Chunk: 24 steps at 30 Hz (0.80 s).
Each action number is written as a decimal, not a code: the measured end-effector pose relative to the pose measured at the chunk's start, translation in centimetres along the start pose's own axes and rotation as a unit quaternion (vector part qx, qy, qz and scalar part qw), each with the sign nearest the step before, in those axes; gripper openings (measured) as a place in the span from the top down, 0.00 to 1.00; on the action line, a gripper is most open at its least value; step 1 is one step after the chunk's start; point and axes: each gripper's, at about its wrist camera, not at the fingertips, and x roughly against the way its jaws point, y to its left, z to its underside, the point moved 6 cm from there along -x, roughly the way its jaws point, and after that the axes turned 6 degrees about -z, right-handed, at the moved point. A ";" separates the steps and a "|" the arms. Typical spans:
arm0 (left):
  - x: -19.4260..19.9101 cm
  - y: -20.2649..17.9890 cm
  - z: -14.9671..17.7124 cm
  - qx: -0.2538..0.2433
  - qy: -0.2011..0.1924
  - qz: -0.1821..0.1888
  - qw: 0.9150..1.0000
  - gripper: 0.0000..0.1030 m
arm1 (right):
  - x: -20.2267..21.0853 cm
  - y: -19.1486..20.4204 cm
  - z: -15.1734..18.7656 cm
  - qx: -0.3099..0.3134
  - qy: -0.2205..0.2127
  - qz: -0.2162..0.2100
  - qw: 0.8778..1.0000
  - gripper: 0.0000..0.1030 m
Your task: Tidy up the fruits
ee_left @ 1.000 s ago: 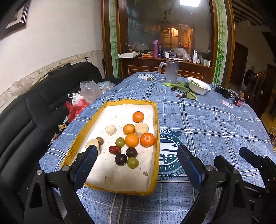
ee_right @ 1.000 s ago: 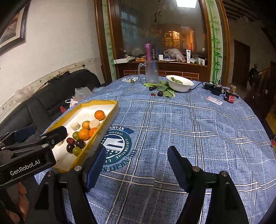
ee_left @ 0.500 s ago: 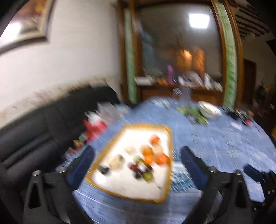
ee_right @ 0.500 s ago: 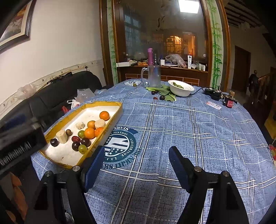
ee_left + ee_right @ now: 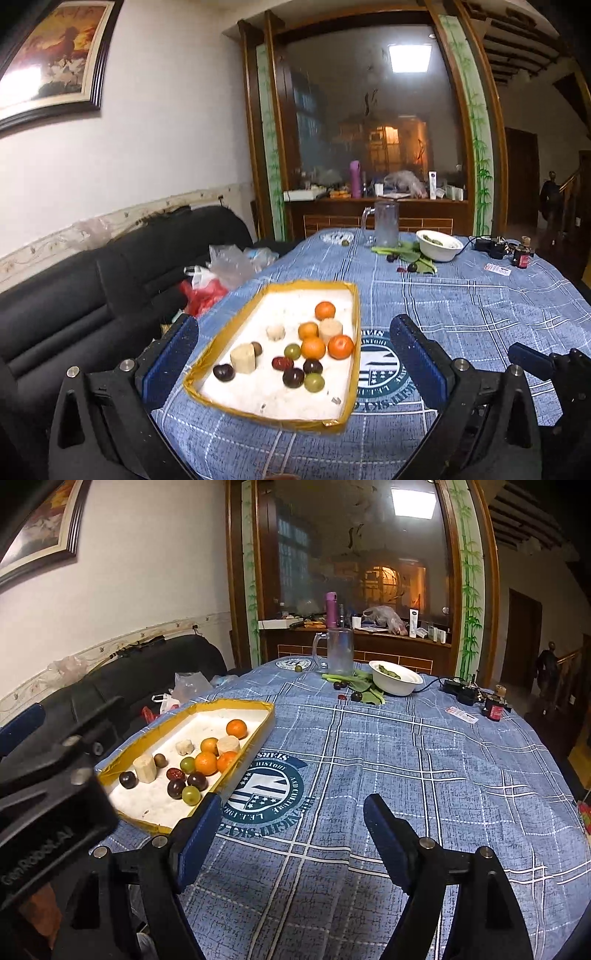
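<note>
A yellow-rimmed white tray (image 5: 352, 306) (image 5: 266, 723) lies on the blue checked tablecloth. In it are several oranges (image 5: 340, 346) (image 5: 206, 763), dark plums (image 5: 293, 377) (image 5: 197, 780), green fruits (image 5: 314, 382) (image 5: 191, 795), a red date (image 5: 282, 363) and pale cut chunks (image 5: 243, 357) (image 5: 145, 769). My left gripper (image 5: 295, 356) is open and empty, held above the tray's near end. My right gripper (image 5: 291, 827) is open and empty over the cloth, right of the tray. The left gripper's body (image 5: 44, 797) shows at the left of the right wrist view.
At the far end stand a glass mug (image 5: 340, 651), a white bowl (image 5: 397, 677) (image 5: 439, 245), green leaves with dark fruits (image 5: 356, 696), a small bottle (image 5: 493, 709) and a charger. A black sofa (image 5: 92, 288) with plastic bags lies left of the table.
My left gripper has swung up and back from the tray, so the tray looks smaller and lower in its view. My right gripper has risen and turned slightly left. Both stay open.
</note>
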 end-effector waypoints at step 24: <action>-7.6 2.5 5.3 0.045 0.183 0.021 0.982 0.00 | -3.9 2.4 1.3 0.029 0.052 -0.002 0.998 0.18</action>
